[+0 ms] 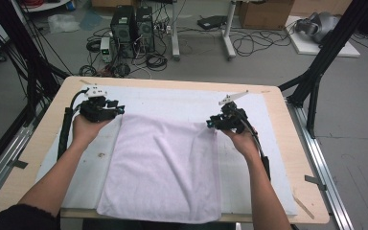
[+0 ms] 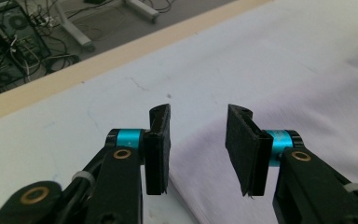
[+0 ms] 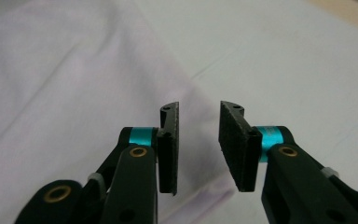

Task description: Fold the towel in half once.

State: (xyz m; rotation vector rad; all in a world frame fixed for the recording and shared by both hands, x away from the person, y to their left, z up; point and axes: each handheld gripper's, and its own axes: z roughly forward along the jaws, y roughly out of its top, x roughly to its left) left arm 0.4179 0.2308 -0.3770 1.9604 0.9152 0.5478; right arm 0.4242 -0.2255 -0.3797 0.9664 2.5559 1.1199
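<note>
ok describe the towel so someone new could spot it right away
On the wooden table lies a white mat. On its middle, between the two grippers, lies the towel, reaching the near edge. It is pale lilac, fuzzy and creased, where the mat is smooth and white.

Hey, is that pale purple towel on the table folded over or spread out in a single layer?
Cannot tell for sure. The towel lies flat on the white mat with a few soft creases; no doubled edge shows clearly.
</note>
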